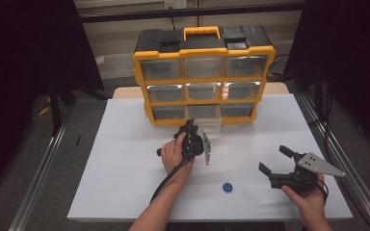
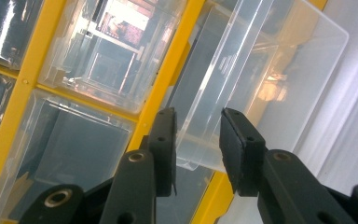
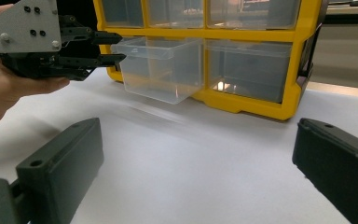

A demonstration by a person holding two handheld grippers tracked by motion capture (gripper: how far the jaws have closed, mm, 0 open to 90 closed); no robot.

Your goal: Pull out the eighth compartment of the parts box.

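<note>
- The left gripper [image 1: 191, 126] sat at the front lip of the clear drawer [image 1: 207, 126], its jaws set either side of the lip with a gap showing, not pressed onto it.
- That drawer stood pulled partway out of the bottom row of the yellow organizer [image 1: 203, 72].
- A small blue ring [image 1: 228, 187] lay on the white table [image 1: 125, 168].
- The right gripper [image 1: 274, 161] hovered low near the table's right edge, jaws spread wide and empty.
</note>
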